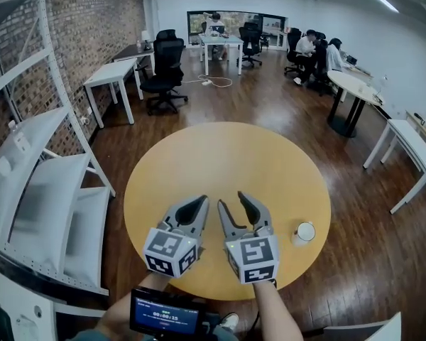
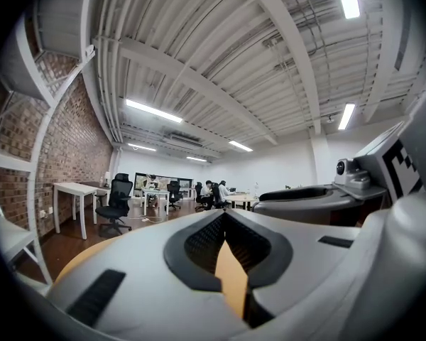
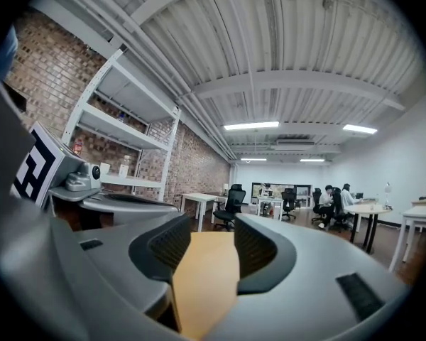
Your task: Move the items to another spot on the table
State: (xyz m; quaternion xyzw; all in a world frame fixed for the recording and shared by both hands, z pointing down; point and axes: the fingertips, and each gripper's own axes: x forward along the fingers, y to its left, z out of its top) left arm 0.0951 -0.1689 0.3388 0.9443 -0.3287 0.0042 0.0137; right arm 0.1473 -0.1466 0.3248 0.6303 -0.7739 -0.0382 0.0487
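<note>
While both hang over the near edge of the round table (image 1: pixel 227 155), likely poised to reach, the left gripper (image 1: pixel 199 202) is clenched on nothing, the right gripper (image 1: pixel 232 201) parted and empty, perhaps readying for the white cup (image 1: pixel 304 233) standing near its right.

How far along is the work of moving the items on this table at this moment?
Done: nothing that the pictures can confirm. The only item in view, a white round item, sits on the round table near its right edge.
In hand: nothing. The left gripper has its jaws together and empty; the right gripper has its jaws apart, with only table top between them.
Left: grasping the item and moving it.
</note>
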